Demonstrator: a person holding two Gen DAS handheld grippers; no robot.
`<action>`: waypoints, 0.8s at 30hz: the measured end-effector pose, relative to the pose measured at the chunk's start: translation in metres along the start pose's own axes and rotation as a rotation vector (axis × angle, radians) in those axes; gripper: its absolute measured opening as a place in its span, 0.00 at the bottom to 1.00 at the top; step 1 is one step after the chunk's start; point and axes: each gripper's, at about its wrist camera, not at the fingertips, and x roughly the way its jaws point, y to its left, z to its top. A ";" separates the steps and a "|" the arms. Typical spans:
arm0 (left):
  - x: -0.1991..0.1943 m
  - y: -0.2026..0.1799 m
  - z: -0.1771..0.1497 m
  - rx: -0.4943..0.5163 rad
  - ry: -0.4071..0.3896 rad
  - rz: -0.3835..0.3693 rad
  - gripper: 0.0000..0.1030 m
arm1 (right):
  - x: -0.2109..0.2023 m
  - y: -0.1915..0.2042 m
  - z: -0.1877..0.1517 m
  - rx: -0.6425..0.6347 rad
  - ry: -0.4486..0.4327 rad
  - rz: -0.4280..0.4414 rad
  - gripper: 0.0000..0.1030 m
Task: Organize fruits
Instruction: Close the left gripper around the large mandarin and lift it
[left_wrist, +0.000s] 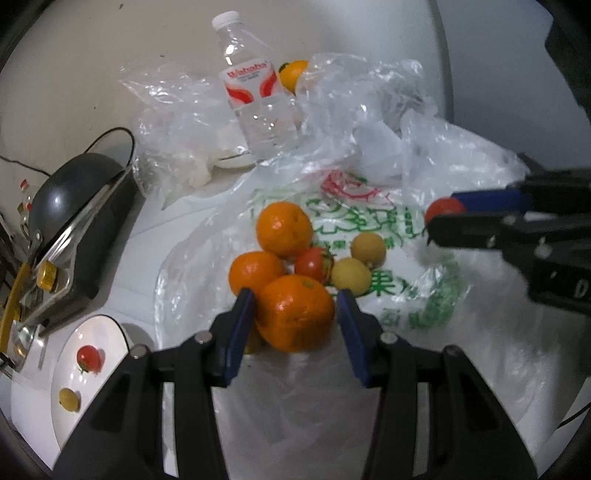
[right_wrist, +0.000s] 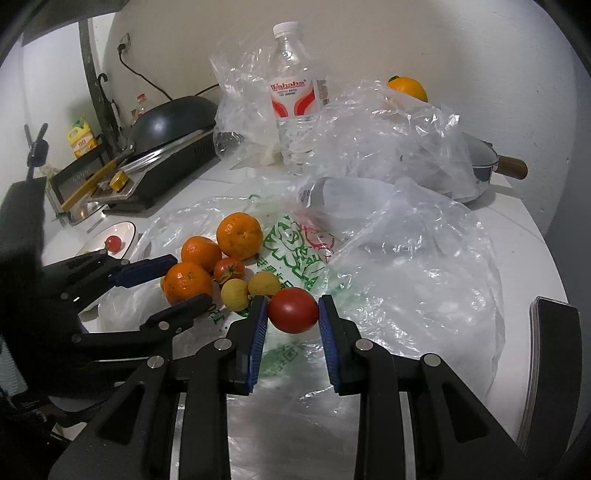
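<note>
- My left gripper (left_wrist: 295, 314) clamps the nearest orange (left_wrist: 295, 314) in the fruit pile; jaws partly spread
- My right gripper (right_wrist: 293, 314) pinches a red tomato (right_wrist: 293, 310); jaws nearly closed, above the printed bag (right_wrist: 295, 236)

A water bottle (right_wrist: 293, 99) stands upright at the back of the worktop (right_wrist: 517, 236). Left of the bottle sits a dark wok (right_wrist: 173, 120) on a cooker (right_wrist: 173, 162); right of it, a saucepan (right_wrist: 484, 166).

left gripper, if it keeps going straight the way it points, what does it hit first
The left gripper already has the nearest orange between its fingers, so it would push into that first. Right behind sit two more oranges and a small tomato; depth is hard to judge.
</note>
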 end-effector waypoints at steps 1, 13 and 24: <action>0.001 0.000 0.000 -0.001 0.005 -0.001 0.46 | -0.001 -0.001 0.000 0.001 -0.001 0.000 0.29; -0.018 0.001 -0.002 -0.014 -0.047 -0.042 0.44 | -0.011 0.003 0.002 0.004 -0.024 -0.012 0.29; -0.054 0.001 -0.006 -0.017 -0.115 -0.091 0.44 | -0.027 0.025 0.007 -0.033 -0.046 -0.020 0.29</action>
